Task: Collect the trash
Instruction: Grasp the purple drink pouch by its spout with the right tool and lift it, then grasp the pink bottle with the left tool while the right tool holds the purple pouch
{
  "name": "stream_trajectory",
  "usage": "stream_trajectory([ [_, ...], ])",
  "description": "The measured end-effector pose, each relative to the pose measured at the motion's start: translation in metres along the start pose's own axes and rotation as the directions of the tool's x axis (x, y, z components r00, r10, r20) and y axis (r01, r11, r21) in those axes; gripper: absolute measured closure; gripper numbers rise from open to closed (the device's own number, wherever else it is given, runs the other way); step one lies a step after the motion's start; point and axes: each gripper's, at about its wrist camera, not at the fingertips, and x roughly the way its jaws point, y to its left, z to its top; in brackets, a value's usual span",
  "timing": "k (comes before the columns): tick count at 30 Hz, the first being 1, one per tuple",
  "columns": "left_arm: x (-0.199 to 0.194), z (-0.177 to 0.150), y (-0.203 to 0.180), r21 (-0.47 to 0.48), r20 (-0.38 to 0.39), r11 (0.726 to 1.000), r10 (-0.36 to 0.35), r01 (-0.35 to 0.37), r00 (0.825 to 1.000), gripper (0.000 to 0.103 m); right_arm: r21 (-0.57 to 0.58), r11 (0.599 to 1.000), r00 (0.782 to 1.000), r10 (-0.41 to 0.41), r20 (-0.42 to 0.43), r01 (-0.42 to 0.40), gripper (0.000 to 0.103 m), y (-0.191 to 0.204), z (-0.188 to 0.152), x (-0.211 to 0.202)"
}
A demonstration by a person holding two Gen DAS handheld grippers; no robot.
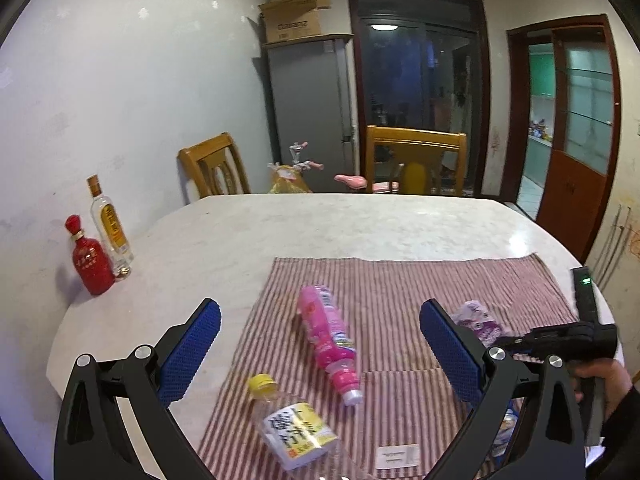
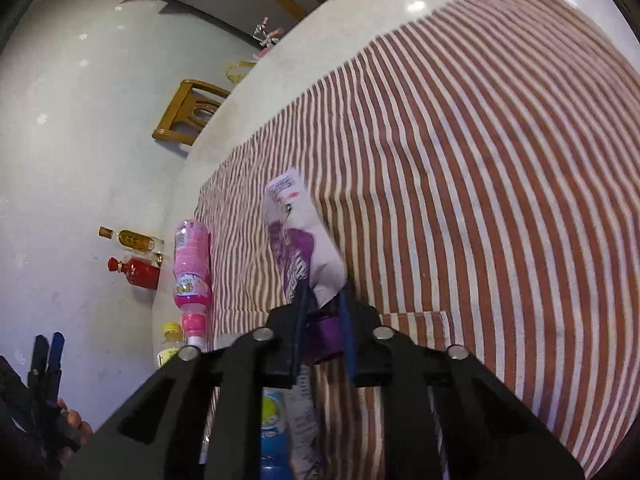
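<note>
The left gripper (image 1: 320,352) is hovering with its jaws spread wide and empty. Ahead between its fingers, a pink bottle (image 1: 330,338) and a yellow-capped clear bottle (image 1: 292,424), apparently empty, are lying on the striped cloth (image 1: 400,288). To its right, the right gripper (image 2: 324,308) is pinching one end of a purple-and-white wrapper (image 2: 298,236). Held only by that end, the limp wrapper could slip free. No trash container is showing.

Ahead of left hand-held gripper (image 1: 320,344): pink bottle (image 1: 328,336) and yellow-capped bottle (image 1: 292,424) lie between its spread fingers.
Far left: two glass bottles (image 1: 100,240) stand.
Beyond: bare tabletop (image 1: 320,224).
</note>
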Motion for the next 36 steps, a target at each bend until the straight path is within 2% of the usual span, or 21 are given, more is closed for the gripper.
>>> stream_trajectory([
  [3, 0.009, -0.002, 0.014, -0.028, -0.017, 0.999, 0.031, -0.031, 0.999, 0.006, -0.039, 0.999, 0.999, -0.015, 0.033, 0.017, 0.097, 0.010, 0.002, -0.014],
  [9, 0.033, -0.005, 0.027, -0.049, -0.081, 0.997, 0.061, -0.065, 0.995, 0.006, -0.121, 0.990, 0.996, -0.068, 0.064, 0.076, 0.098, 0.028, -0.003, -0.029],
  [11, 0.043, -0.005, 0.028, -0.059, -0.100, 0.996, 0.056, -0.062, 0.993, 0.006, -0.148, 0.983, 0.993, -0.098, 0.073, 0.108, 0.098, 0.032, -0.004, -0.030],
  [14, 0.068, -0.003, 0.028, -0.095, -0.150, 0.995, 0.008, -0.023, 0.989, 0.006, -0.163, 0.978, 0.990, -0.120, 0.080, 0.132, 0.098, 0.035, -0.004, -0.029],
  [17, 0.098, -0.001, 0.016, -0.096, -0.206, 0.995, -0.006, -0.014, 0.978, 0.006, -0.187, 0.968, 0.984, -0.152, 0.089, 0.166, 0.098, 0.038, -0.004, -0.027],
  [20, 0.132, -0.004, 0.004, -0.079, -0.263, 0.996, 0.028, -0.051, 0.964, 0.006, -0.227, 0.950, 0.976, -0.196, 0.097, 0.213, 0.098, 0.044, -0.005, -0.021],
  [23, 0.153, -0.010, 0.002, -0.100, -0.310, 0.992, 0.037, -0.072, 0.950, 0.006, -0.252, 0.939, 0.972, -0.214, 0.100, 0.232, 0.098, 0.049, -0.005, -0.016],
  [27, 0.174, -0.014, -0.003, -0.074, -0.341, 0.992, 0.074, -0.105, 0.937, 0.006, -0.275, 0.921, 0.961, -0.255, 0.110, 0.276, 0.095, 0.051, -0.002, -0.010],
  [30, 0.185, -0.016, -0.004, -0.067, -0.366, 0.993, 0.071, -0.102, 0.928, 0.006, -0.275, 0.920, 0.960, -0.257, 0.114, 0.279, 0.091, 0.051, 0.002, -0.007],
  [36, 0.195, -0.020, -0.006, -0.058, -0.386, 0.994, 0.059, -0.088, 0.920, 0.006, -0.290, 0.898, 0.944, -0.310, 0.115, 0.330, 0.071, 0.050, 0.010, 0.006],
])
